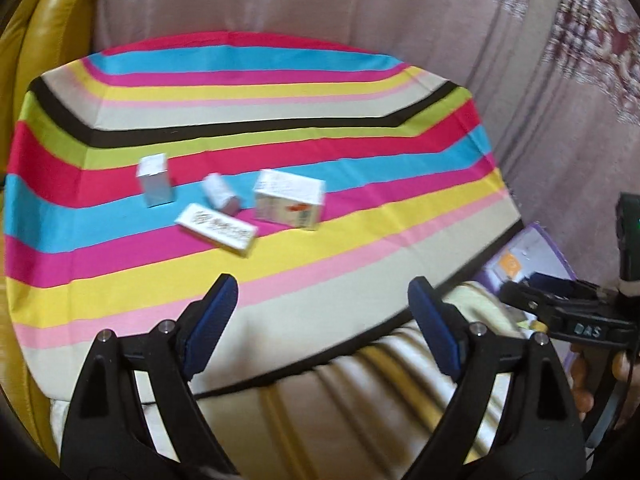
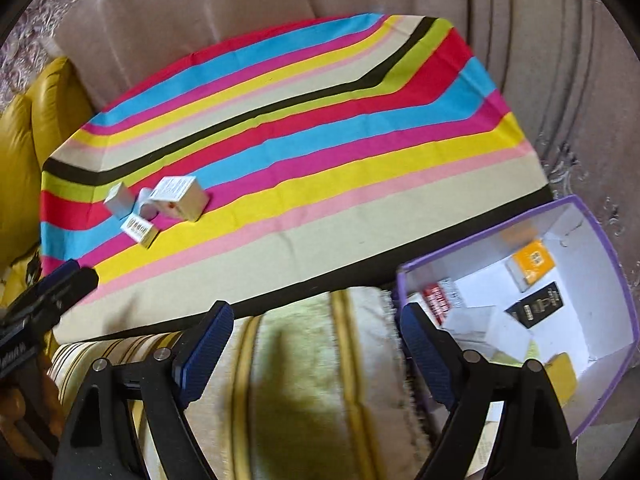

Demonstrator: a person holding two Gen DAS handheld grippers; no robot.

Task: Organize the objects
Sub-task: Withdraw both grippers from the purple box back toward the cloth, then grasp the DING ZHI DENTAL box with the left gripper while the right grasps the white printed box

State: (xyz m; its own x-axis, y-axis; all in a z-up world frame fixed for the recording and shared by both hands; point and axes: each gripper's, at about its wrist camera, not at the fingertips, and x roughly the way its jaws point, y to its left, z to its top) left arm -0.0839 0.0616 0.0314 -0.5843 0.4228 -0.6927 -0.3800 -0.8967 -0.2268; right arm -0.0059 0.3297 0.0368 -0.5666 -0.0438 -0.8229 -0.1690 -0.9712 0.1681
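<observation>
We're in a home living room: straight ahead of the left gripper (image 1: 322, 324) a striped tablecloth (image 1: 280, 120) covers a table, with long pinkish curtains (image 1: 280, 0) hanging beyond it. Off to its left sits a mustard-yellow leather sofa (image 1: 36, 40), and just below its fingers lies a striped woven throw (image 1: 360, 400), soft furnishings all round.

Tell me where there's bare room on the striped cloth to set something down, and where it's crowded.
Crowded: four small boxes cluster on the blue and magenta stripes of the striped cloth, toward its left side. Free: the whole right half across to the far edge, and the beige and pink band along the near edge. The purple-rimmed bin off the near right corner already holds several boxes, with bare white floor toward its far wall.
</observation>
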